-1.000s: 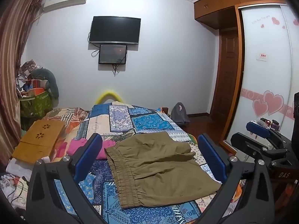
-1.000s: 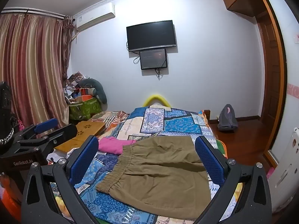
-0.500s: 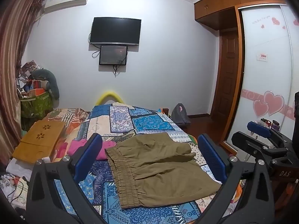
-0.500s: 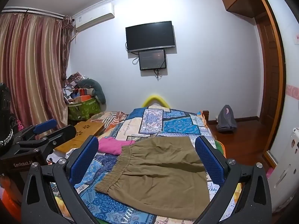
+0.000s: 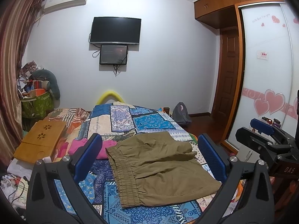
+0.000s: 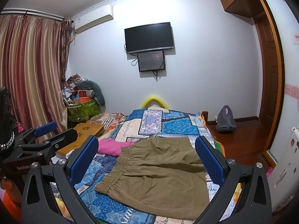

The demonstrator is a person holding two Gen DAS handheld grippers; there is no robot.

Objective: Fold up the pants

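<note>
Left wrist: gripper (image 5: 149, 160) gaping wide, hovering over olive pants (image 5: 158, 169) lying on bedspread (image 5: 145, 123). Right gripper (image 6: 146, 160) likewise gaping, gripping nothing. Green basket (image 6: 83, 112) overflowing with clutter.

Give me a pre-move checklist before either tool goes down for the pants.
1. Left tool open: ok, fingers wide apart, nothing held.
2. Right tool open: ok, nothing held.
3. Pants on the bed and in view: ok, waistband toward the left, legs toward the right.
4. Pants lying flat: not ok, creases and a raised fold across the far leg.
5. Pink cloth clear of pants: cannot tell, it sits right at the far end of the waistband.
6. Tools apart from the fabric: ok, both hover above it.
</note>
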